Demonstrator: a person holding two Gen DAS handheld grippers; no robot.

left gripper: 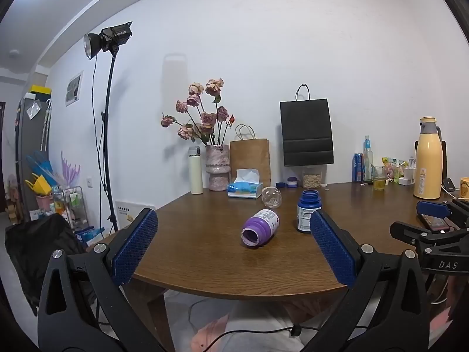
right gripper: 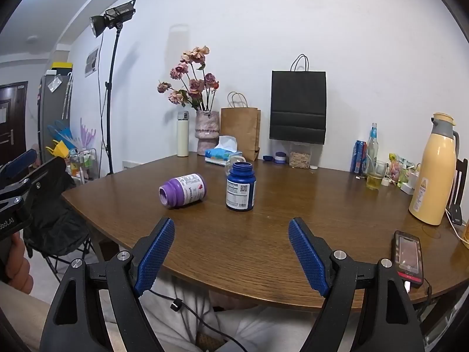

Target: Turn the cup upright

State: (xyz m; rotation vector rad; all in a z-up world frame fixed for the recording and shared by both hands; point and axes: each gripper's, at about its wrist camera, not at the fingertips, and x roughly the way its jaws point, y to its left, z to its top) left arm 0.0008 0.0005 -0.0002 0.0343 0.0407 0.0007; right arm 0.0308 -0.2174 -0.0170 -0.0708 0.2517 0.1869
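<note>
A clear glass cup [left gripper: 271, 196] lies on its side on the brown table [left gripper: 205, 252], behind the bottles; in the right wrist view only its rim and handle [right gripper: 231, 162] show behind the blue bottle. My left gripper [left gripper: 231, 246] is open and empty at the table's near edge, well short of the cup. My right gripper [right gripper: 231, 258] is open and empty, also at the near edge. The right gripper shows at the right of the left wrist view [left gripper: 433, 220].
A purple bottle [left gripper: 261, 228] [right gripper: 183, 190] lies on its side mid-table. A blue bottle [left gripper: 307, 211] [right gripper: 241, 186] stands upright beside it. A tissue box [left gripper: 245, 189], vase, paper bags, thermos [right gripper: 435, 170], drinks and a phone [right gripper: 408, 256] ring the table.
</note>
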